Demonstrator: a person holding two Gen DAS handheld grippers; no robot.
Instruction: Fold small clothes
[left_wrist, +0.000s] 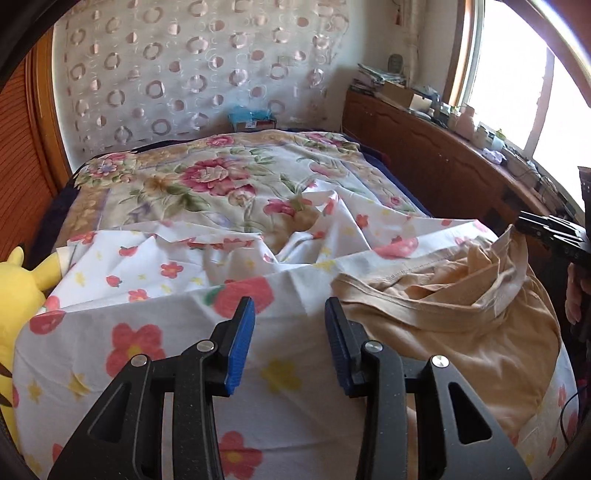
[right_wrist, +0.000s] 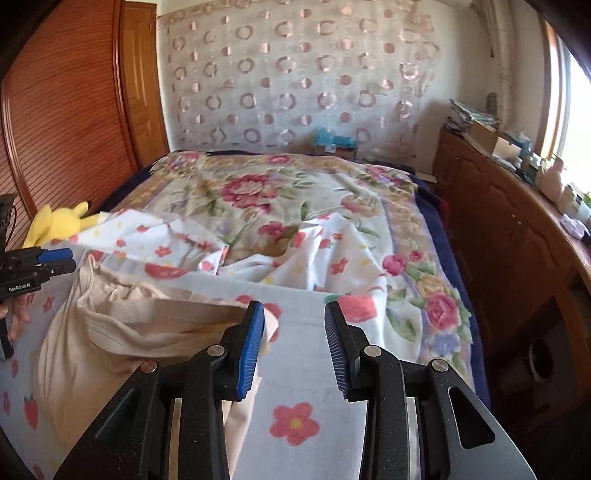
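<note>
A crumpled beige cotton garment (left_wrist: 461, 306) lies in a loose heap on the bed, its ribbed hem and stitched edges bunched in folds and one flap turned up. It sits just right of the left gripper (left_wrist: 290, 314) and reaches up to the right-hand finger, while from the right gripper (right_wrist: 294, 317) it lies to the left, its edge passing behind the left-hand blue pad.

Both grippers stand partly open, with nothing between the pads.

Under the garment spreads a white sheet printed with red flowers and strawberries (left_wrist: 147, 332), rumpled into ridges ahead of both grippers. Beyond it lies a large floral bedspread (right_wrist: 258, 192). A yellow plush toy (left_wrist: 14, 295) rests far left; a brown wooden cabinet (right_wrist: 517, 240) stands along the right.
</note>
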